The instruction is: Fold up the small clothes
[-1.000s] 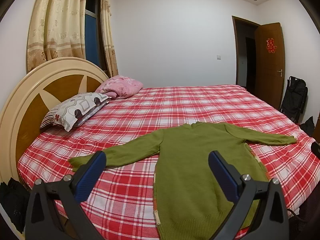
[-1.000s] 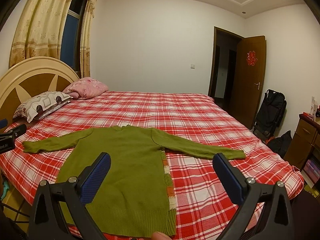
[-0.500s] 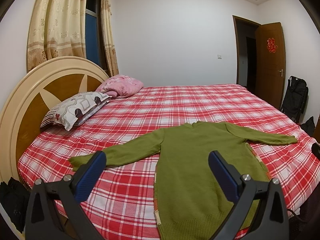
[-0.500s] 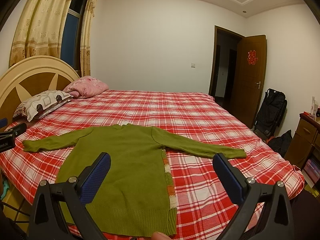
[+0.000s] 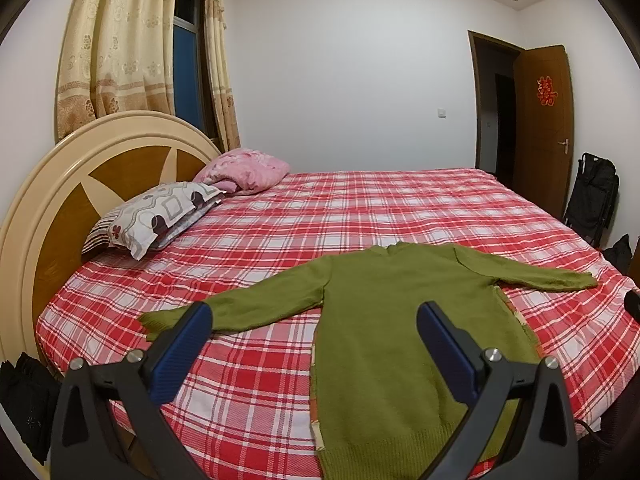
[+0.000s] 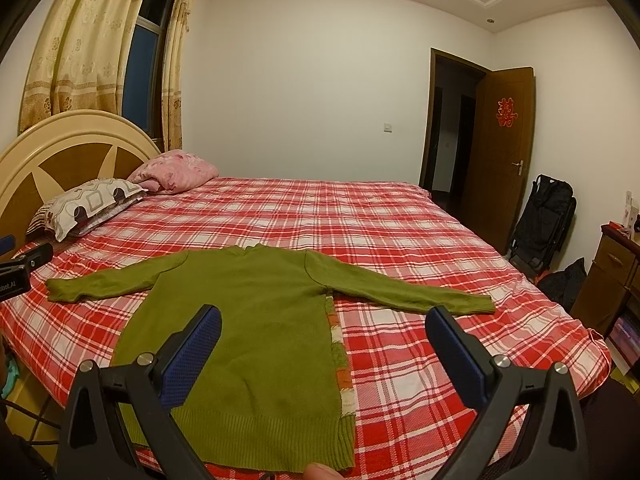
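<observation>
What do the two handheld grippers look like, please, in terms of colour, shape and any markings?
Both match: the left gripper and right gripper have black plastic frames splaying into a V, silver screw heads at the joints, and flat fingers faced with textured blue pads. White lettering, partly cut off, marks the left gripper's black body in the right wrist view.

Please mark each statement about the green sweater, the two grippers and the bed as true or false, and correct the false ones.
1. The green sweater lies flat with both sleeves spread out. True.
2. The left gripper is shut on a sleeve. False: its fingers stand wide apart and hold nothing.
3. The right gripper is open, above the near edge of the bed. True.
4. The sweater is already folded in half. False: it is fully unfolded.
5. Two pillows lie by the headboard. True.
</observation>
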`<state>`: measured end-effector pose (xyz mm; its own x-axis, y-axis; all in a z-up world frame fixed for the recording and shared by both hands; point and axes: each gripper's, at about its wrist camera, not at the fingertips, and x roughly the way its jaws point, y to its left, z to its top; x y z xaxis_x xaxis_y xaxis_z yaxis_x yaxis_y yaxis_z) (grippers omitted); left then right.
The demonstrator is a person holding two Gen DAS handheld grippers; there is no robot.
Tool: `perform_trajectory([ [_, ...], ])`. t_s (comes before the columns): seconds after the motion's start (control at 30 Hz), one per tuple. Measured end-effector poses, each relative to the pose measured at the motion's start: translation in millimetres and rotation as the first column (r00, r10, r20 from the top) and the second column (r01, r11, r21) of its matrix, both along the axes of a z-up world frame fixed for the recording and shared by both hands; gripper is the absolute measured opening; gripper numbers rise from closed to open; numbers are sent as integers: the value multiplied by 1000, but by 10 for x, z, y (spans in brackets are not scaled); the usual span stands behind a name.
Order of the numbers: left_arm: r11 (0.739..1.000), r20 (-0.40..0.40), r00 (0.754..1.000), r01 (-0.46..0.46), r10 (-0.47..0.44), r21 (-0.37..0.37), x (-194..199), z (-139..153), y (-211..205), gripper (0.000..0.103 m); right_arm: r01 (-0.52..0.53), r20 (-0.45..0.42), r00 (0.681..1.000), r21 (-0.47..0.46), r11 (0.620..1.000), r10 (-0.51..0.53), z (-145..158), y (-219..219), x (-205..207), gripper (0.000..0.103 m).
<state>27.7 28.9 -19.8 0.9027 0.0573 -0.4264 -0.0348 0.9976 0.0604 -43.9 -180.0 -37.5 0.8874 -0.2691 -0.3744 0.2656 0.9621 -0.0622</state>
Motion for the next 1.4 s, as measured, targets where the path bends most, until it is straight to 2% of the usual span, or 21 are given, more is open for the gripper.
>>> perform_trajectory([
  [0.33,1000,-40,999,-4,5,15,158,-160,-22,103,-23,-31,999,54,998,25,-149,-109,129,102],
  [0.57,1000,-108,994,-9,11,18,422,-432,-18,103,11,-124,992,85,996,0,-456,-293,408,102],
  [0.77,998,-163,987,11,-1,61,679,-681,-161,103,47,-190,981,94,994,-28,-696,-481,700,102],
  [0.97,996,-222,975,35,-16,85,1060,-893,-281,103,103,-262,963,143,984,-63,-990,-811,1126,102],
  [1.07,994,-252,967,51,-25,96,1277,-968,-358,103,140,-286,953,132,981,-97,-1103,-994,1339,102],
  [1.4,989,-271,962,53,-14,137,1970,-1209,-616,103,236,-342,919,73,969,-198,-1334,-1659,1951,102],
])
